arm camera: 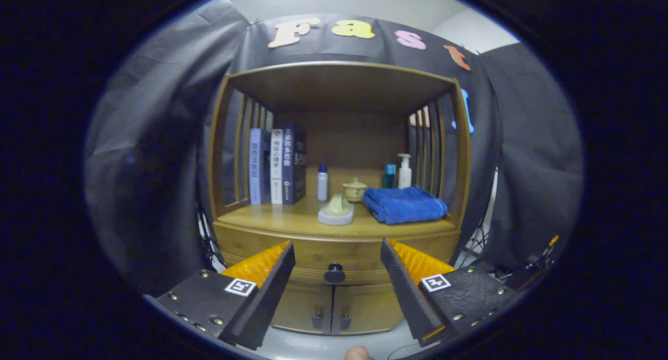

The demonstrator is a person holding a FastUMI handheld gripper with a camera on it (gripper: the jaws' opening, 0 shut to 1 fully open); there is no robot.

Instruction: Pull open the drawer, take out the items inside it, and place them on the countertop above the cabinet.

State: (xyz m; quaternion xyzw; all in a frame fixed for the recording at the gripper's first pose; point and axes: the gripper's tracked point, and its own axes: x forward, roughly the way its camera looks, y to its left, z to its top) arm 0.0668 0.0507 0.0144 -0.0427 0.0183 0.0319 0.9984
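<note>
Gripper (336, 276) fingers stood wide apart, holding nothing, aimed straight at the front of the cabinet (336, 193). Between the two fingers, and a little beyond their tips, sat the dark round knob (334, 272) of the drawer (336, 261); neither finger touched it. The drawer was shut, its front flush with the cabinet face just under the countertop's front edge. Whatever lay inside it could not be seen.

Largest of what stood before the gripper was the wooden cabinet itself, with a slatted, roofed shelf space over the countertop (292, 222) and two small doors (334, 308) below the drawer, meeting at the middle with a handle each. Next in size, a row of upright books (276, 164) stood at the left rear corner of the countertop. A folded blue towel (404, 203) lay toward the right front edge. Near the middle of the front edge sat a pale dish with a rounded lump on it (336, 210). Behind it, toward the back, were a small lidded pot (355, 189) and a slim white bottle with a blue cap (322, 181). At the right rear corner, behind the towel, stood a white pump bottle (404, 170) with a teal container (389, 175) just beside it.

A fingertip (359, 354) of the person showed low between the fingers.
</note>
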